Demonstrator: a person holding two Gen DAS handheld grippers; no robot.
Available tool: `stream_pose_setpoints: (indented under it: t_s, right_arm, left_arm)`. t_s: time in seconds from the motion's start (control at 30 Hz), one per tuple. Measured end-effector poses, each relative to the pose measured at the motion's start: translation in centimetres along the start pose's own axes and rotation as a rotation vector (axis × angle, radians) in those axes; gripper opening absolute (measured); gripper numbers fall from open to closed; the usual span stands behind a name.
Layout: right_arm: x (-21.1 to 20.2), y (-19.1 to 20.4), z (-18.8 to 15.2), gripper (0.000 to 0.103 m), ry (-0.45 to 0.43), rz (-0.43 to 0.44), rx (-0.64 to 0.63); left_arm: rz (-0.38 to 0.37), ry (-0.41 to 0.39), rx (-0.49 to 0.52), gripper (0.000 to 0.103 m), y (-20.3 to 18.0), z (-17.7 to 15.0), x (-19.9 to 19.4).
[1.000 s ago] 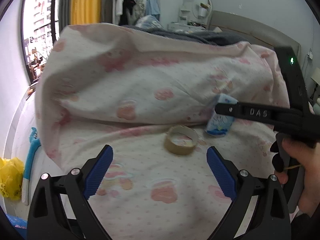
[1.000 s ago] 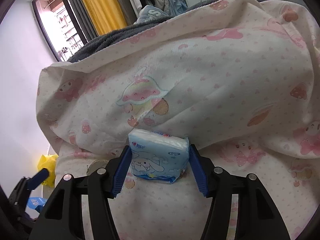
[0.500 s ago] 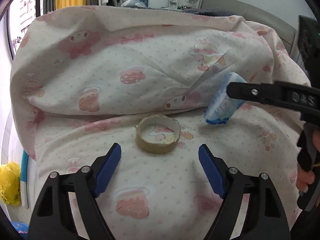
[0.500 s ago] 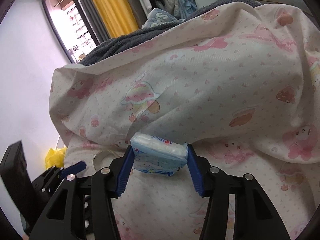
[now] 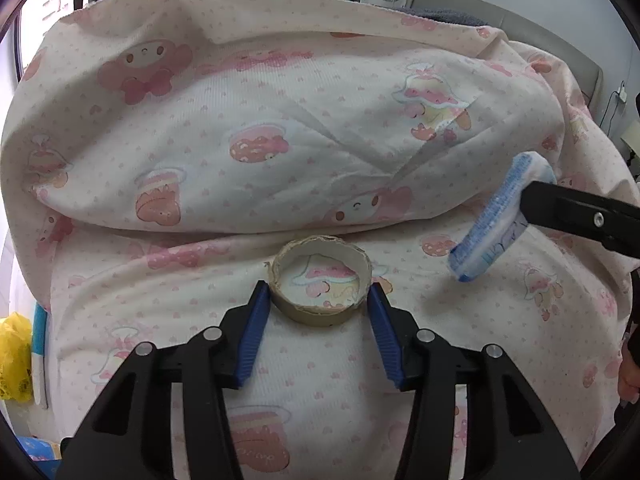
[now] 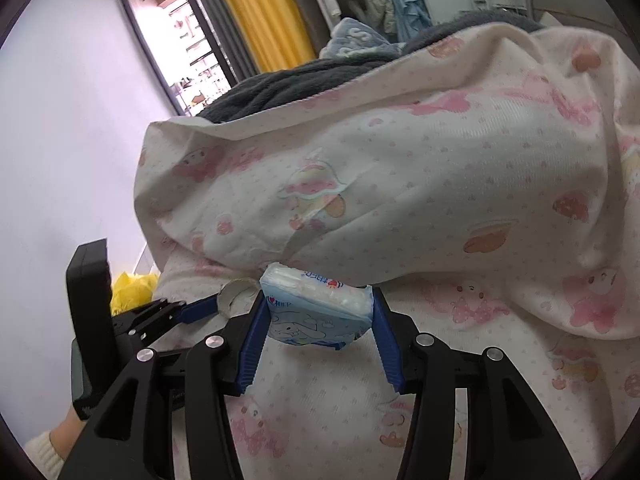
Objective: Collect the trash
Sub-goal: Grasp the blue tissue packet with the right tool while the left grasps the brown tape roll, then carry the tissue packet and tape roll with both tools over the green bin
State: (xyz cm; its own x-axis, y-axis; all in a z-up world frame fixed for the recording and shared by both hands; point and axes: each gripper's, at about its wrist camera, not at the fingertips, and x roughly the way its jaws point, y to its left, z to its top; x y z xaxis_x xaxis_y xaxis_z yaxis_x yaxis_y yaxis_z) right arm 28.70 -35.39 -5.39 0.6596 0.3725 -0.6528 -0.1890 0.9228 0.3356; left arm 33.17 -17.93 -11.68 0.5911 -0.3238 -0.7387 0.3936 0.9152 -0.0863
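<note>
A brown cardboard tape ring [image 5: 320, 317] lies flat on the pink-patterned bed sheet [image 5: 320, 380]. My left gripper [image 5: 318, 296] has its blue pads against the ring's two sides, and the jaws are still closing on it. A blue and white tissue pack [image 6: 316, 308] with a cartoon print is held off the sheet by my right gripper [image 6: 318, 314]; its jaws are still tightening on the pack. The left wrist view shows the pack [image 5: 492, 224] tilted at the right, above the sheet. In the right wrist view the ring [image 6: 236, 294] peeks out beside the left gripper [image 6: 192, 308].
A thick folded quilt [image 5: 280, 120] in the same pink print rises just behind the ring. Dark grey bedding [image 6: 280, 84] lies beyond it. A yellow bag [image 5: 12, 360] sits on the floor left of the bed. A window and a yellow curtain [image 6: 260, 12] stand at the back.
My left gripper moved forward and down to the ring, and its wide jaws closed onto the ring's sides. The right gripper lifted the tissue pack off the sheet and tilted it.
</note>
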Motion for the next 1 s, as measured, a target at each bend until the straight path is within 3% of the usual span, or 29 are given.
stream_pose_setpoints:
  t_s: [0.37,0.53,1.0]
  right_arm:
    - [-3.7,1.4,-2.4,0.051,-0.018,-0.025,0.010]
    - [-6.2,2.6,-3.7,0.051,-0.054,-0.011,0.011]
    - [-11.5,8.7,-7.9,0.051,-0.086,-0.005,-0.064]
  left_arm:
    - [-0.040,-0.038,0.016,0.052,0.5,-3.0,-6.2]
    - [-0.086,-0.054,-0.026,0.052,0.3,-5.1,-9.7]
    - [0.030,-0.104,-0.050,0.052,2.1,-11.3,-17.3]
